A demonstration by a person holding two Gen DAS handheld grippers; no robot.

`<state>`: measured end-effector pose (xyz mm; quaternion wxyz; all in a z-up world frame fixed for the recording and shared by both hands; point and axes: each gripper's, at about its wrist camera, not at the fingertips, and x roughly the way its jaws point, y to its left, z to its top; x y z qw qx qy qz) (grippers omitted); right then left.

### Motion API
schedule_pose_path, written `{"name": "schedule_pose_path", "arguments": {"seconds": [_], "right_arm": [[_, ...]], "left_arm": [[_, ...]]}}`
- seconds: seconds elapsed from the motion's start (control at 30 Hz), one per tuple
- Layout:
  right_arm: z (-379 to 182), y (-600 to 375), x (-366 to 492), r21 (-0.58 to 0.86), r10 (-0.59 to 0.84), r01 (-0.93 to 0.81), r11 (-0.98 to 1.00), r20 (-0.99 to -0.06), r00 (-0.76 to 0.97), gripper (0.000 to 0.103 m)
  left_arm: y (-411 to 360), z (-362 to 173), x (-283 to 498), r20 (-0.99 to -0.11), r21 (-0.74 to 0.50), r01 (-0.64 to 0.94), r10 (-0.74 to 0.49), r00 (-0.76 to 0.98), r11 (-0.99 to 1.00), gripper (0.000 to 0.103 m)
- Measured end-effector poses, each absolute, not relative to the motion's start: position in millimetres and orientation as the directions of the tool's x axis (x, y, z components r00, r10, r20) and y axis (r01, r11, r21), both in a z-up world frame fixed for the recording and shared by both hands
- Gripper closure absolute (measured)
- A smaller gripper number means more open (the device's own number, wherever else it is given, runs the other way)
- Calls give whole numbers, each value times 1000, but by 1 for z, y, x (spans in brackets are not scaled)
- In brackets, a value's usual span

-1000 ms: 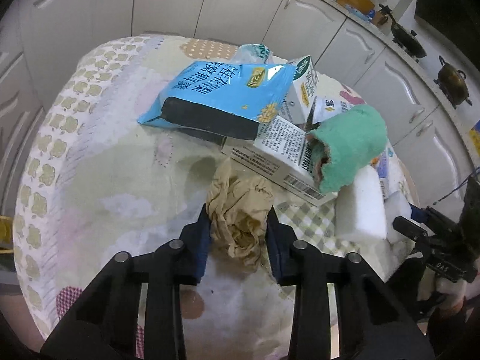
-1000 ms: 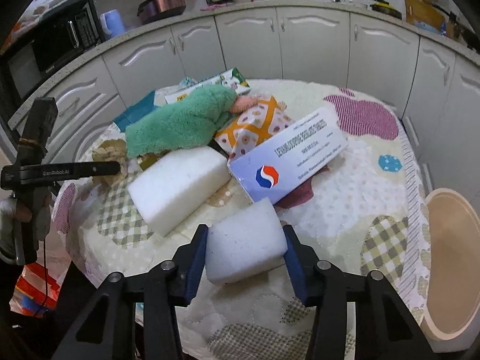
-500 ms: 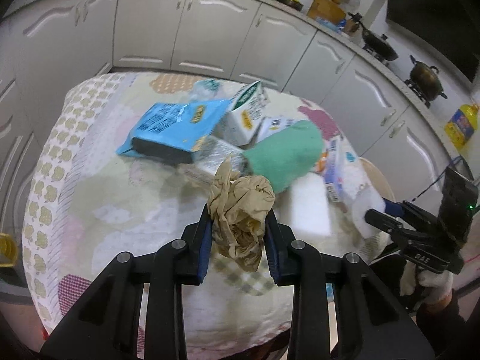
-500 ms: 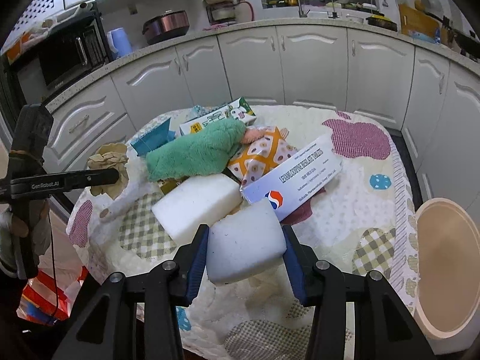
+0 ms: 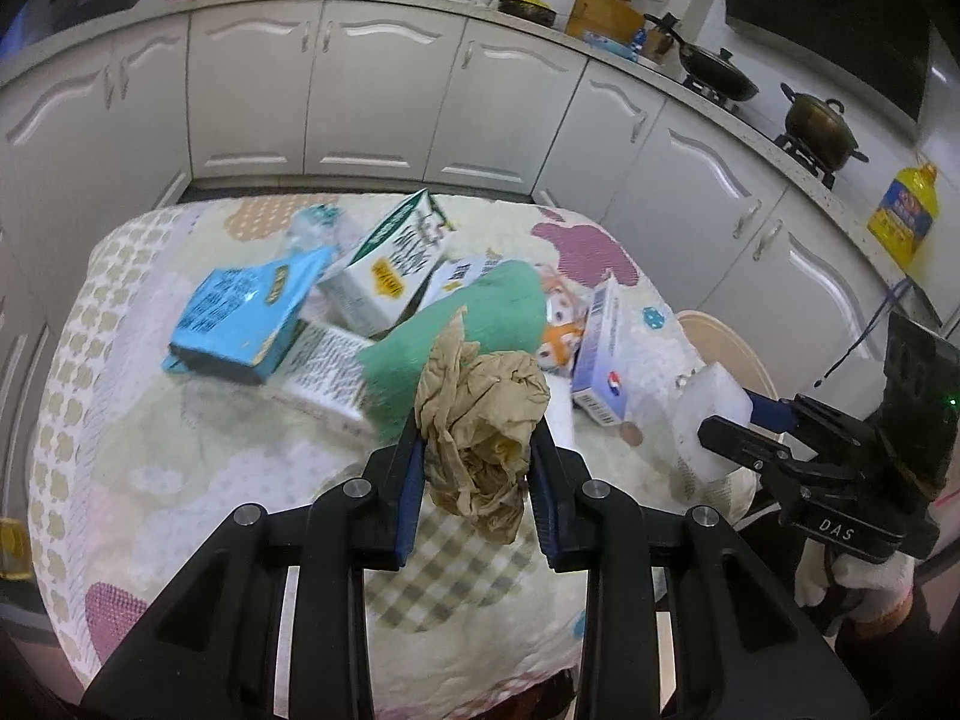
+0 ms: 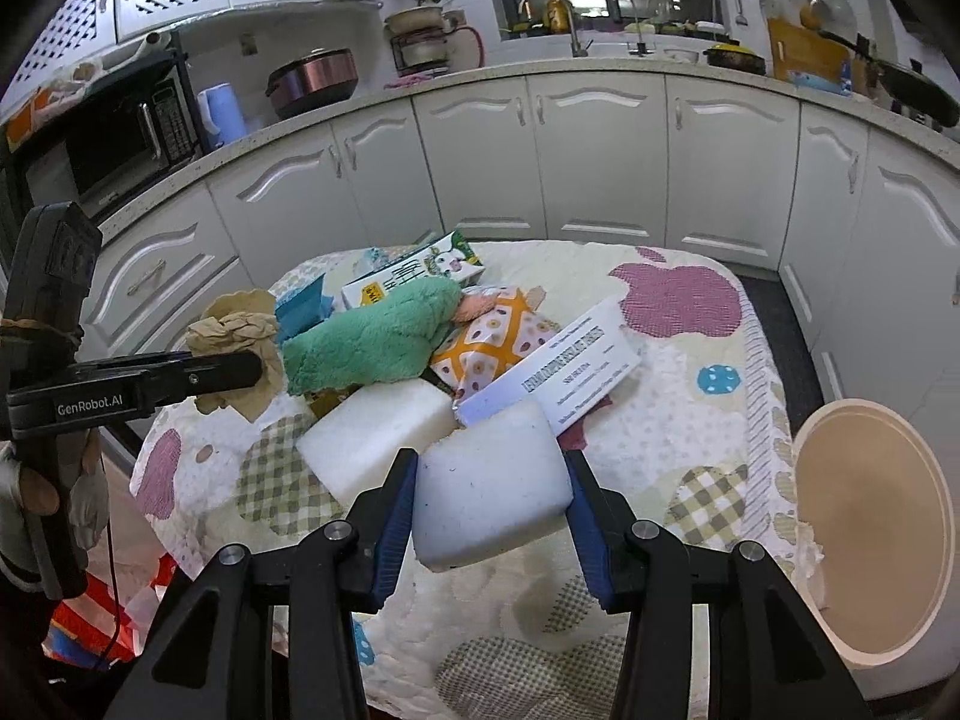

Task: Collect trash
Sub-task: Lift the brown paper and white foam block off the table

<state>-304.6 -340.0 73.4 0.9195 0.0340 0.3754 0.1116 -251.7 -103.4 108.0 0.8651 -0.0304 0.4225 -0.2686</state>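
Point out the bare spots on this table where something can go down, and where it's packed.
Free cloth: the near-left stretch in front of the blue packet, and the right side around the purple apple print, between the white medicine box and the table edge. Crowded: the middle, where cartons, green towel and white foam block pile together.

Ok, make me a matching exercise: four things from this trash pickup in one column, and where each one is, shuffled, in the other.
Things:
1. crumpled brown paper
2. white foam block
3. green fuzzy cloth
4. round beige bin

Places:
A. beside the table, past its edge
B. clamped in the right gripper
C. lying on the pile on the table
D. clamped in the left gripper

Pairs: 1-D, 2-B, 3-C, 4-A
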Motion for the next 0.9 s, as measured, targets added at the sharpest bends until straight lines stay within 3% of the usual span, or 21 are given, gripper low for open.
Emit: {"name": "schedule_pose_path", "arguments": {"seconds": [0.9], "right_arm": [[79, -365, -310, 178, 204, -115, 977, -654, 728, 56]], "left_arm": [[-157, 107, -251, -719, -195, 499, -469, 513, 844, 74]]}}
